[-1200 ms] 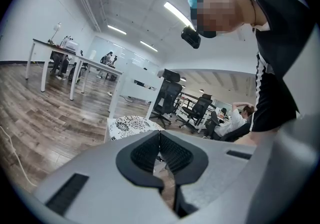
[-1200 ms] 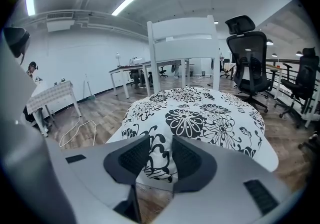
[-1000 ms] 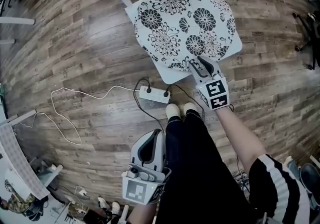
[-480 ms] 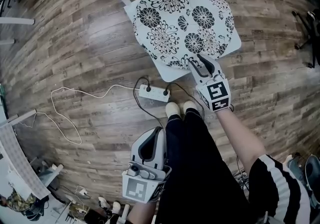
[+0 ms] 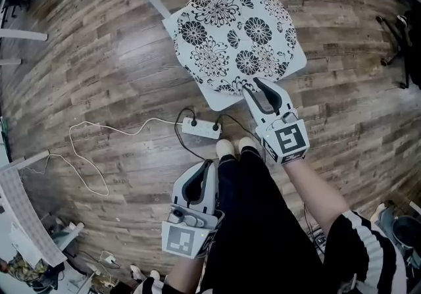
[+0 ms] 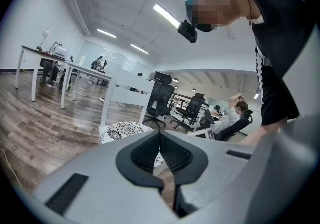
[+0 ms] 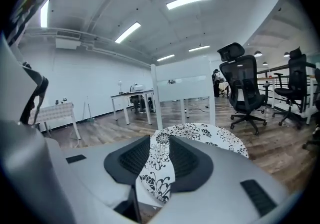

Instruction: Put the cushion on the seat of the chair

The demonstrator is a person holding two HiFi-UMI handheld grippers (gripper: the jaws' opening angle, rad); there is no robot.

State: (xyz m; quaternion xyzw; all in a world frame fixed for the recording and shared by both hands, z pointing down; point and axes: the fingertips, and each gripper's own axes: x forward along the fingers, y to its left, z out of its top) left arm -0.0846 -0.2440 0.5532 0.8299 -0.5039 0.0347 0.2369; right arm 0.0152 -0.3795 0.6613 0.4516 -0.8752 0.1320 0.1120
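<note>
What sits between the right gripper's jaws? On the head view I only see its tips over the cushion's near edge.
Observer: Nothing is clamped. The right gripper view shows the right gripper with jaws apart, having just closed slightly; the cushion only shows through the gap.
Operator: Is the cushion lying flat?
Observer: Yes, from that low angle it lies flat on the white chair seat.
Operator: And the left gripper?
Observer: The left gripper view shows the left gripper with jaw tips together, nothing between them.
</note>
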